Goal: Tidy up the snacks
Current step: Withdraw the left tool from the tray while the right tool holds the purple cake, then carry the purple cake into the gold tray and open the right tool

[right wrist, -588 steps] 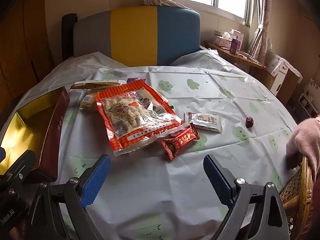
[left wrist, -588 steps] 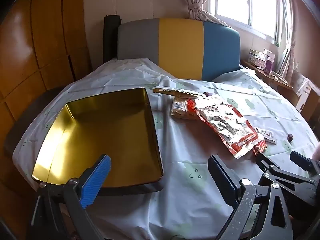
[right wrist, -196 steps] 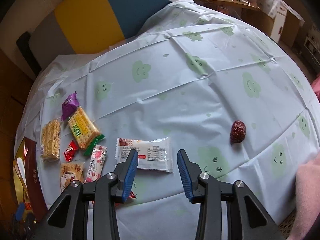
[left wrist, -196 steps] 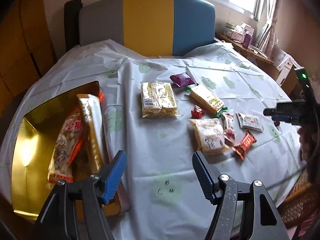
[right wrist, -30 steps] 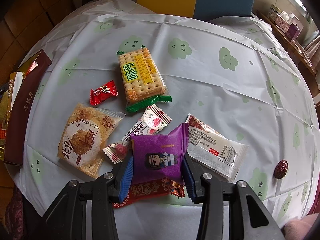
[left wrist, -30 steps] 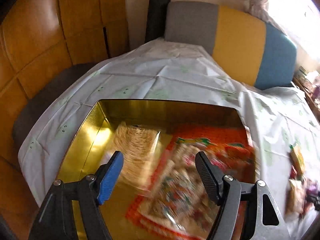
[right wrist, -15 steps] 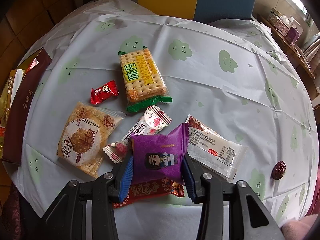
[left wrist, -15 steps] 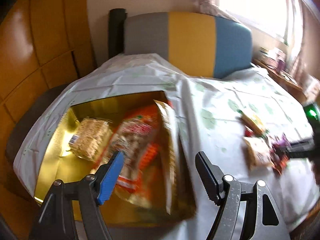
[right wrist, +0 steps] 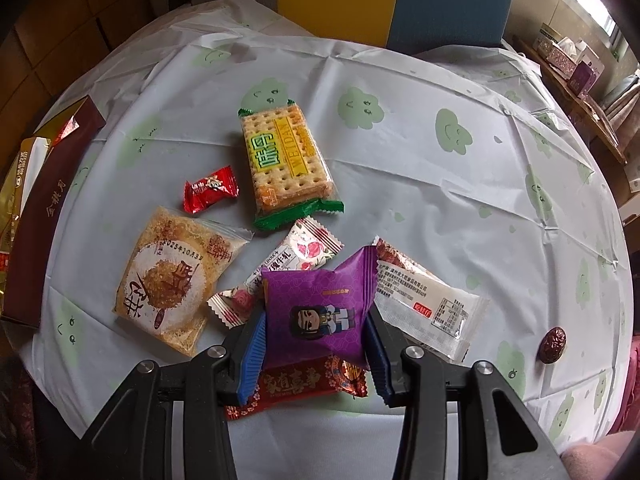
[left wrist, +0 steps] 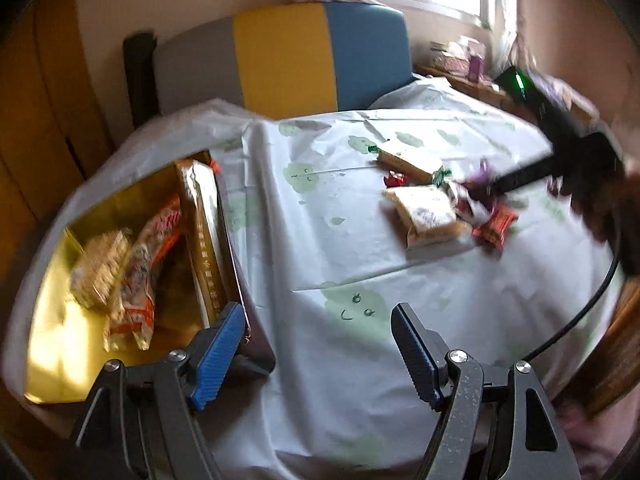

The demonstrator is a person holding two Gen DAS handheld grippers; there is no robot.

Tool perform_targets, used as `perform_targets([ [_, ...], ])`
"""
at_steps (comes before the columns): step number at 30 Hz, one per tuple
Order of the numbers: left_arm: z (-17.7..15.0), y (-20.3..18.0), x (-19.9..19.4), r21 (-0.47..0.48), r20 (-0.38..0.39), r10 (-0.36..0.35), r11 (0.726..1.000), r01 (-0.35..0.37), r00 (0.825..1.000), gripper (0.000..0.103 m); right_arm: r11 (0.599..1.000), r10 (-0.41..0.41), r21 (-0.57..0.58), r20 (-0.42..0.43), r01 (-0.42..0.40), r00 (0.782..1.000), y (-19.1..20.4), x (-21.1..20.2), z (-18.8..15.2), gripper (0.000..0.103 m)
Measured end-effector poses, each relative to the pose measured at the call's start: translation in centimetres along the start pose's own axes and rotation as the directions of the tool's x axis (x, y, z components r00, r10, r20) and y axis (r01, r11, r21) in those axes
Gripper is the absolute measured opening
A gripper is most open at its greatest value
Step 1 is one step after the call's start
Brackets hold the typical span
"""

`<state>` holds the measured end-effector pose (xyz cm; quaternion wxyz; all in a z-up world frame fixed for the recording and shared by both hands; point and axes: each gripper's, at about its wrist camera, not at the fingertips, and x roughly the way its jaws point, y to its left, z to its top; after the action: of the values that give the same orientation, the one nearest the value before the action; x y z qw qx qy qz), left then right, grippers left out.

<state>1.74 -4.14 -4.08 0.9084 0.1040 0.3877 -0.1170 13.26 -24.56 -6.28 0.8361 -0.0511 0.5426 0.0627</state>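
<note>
left gripper [left wrist: 316, 356] swung from box [left wrist: 48, 360], right gripper [right wrist: 316, 350] still clamping purple packet [right wrist: 320, 304]

Cracker pack [right wrist: 287, 162] behind purple packet [right wrist: 318, 312]; gold tin [left wrist: 52, 316] far left.

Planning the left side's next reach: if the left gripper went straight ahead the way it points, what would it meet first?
Probably bare tablecloth: the open left gripper points between the gold box and the snack cluster; farther on, likely the chair back. Depth is uncertain.
</note>
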Motion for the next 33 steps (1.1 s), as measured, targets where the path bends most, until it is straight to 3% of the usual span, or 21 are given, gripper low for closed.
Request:
perform_targets([
  [3,-0.2,-0.1,-0.2,0.004,0.013,0.001,1.0,-0.001,1.0,0.075,1.0,0.005,0.006,0.034,-0.006,0.999,-0.1,-0.7,0.2,0.045],
  [7,-0.2,0.0,-1.2,0.015,0.06,-0.07,0.997,0.069,0.996,0.075,1.0,-0.007,0.008,0.043,0.007,0.999,-0.2,-0.9,0.2,0.045],
  [14,-1.6,-1.3,-0.5,0.066,0.02,-0.186,0.981,0.184,0.982,0.075,0.999,0.049,-0.006,0.097,-0.049,0.994,1.0,-2.5,0.8,0.045],
  [20,-2.0,-0.9,1.0,0.025,-0.036,-0.241,0.97,0.242,0.97,0.07,0.976,0.204,-0.099,0.122,-0.192,0.971,4.9,-5.1,2.2,0.045],
  [23,-2.3,-0.5,1.4,-0.002,-0.054,-0.25,0.968,0.25,0.967,0.068,0.93,0.339,-0.187,0.102,-0.316,0.935,8.7,-6.3,3.6,0.045],
  [25,-2.4,-0.2,1.8,-0.019,-0.064,-0.254,0.967,0.253,0.965,0.067,0.898,0.39,-0.255,0.087,-0.357,0.917,11.5,-7.2,4.3,0.045],
  [29,-2.8,0.3,2.2,-0.042,-0.08,-0.26,0.965,0.258,0.962,0.067,0.79,0.502,-0.417,0.021,-0.449,0.864,18.8,-8.8,6.1,0.046],
  [33,-2.8,0.9,2.5,-0.067,-0.087,-0.263,0.964,0.258,0.961,0.067,0.68,0.599,-0.498,-0.047,-0.538,0.8,24.2,-9.6,6.6,0.057],
])
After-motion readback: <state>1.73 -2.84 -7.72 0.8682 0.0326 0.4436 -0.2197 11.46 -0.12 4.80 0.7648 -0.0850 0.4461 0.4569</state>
